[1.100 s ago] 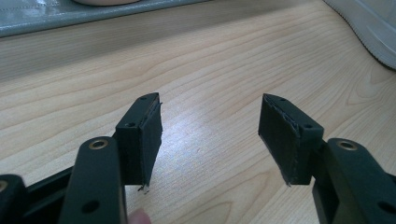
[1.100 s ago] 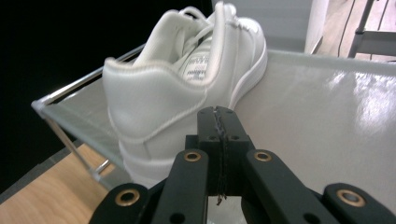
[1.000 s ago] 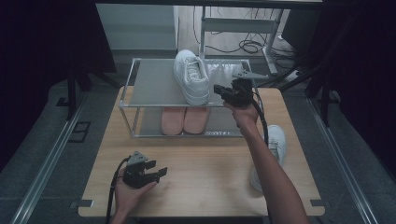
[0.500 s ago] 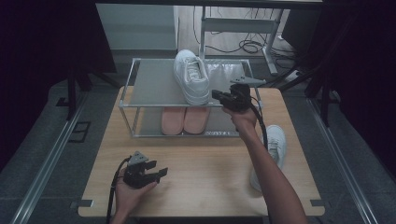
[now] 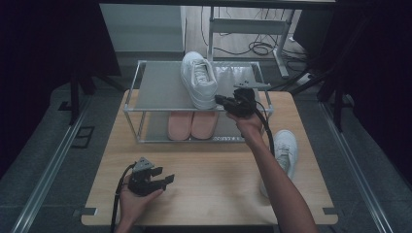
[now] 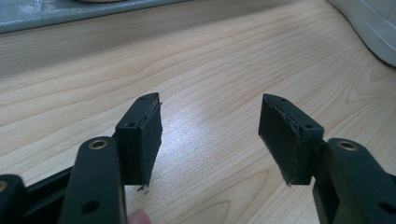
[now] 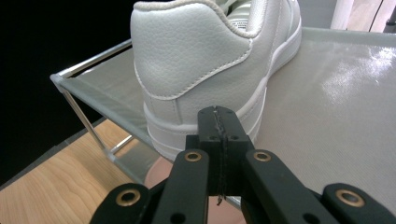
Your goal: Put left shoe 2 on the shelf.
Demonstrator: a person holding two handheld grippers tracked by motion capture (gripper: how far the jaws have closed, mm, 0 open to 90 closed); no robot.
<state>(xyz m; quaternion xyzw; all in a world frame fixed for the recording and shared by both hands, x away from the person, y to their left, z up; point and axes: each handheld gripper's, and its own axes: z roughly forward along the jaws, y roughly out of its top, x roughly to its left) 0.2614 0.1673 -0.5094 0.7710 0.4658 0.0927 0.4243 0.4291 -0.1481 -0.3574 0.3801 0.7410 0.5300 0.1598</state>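
A white sneaker stands on the grey top shelf of a metal shoe rack, toe pointing away. My right gripper is shut with nothing in it, its tips right at the sneaker's heel. In the right gripper view the shut jaws point at the heel's sole; I cannot tell whether they touch. A second white sneaker lies on the table by the right forearm. My left gripper rests open at the front left of the wooden table, jaws empty.
A pair of pink shoes sits on the rack's lower shelf. The right half of the top shelf is bare. Dark floor and metal rails flank the table; cables lie beyond the rack.
My right gripper has edged slightly left, closer to the sneaker's heel. The left gripper has stayed where it was.
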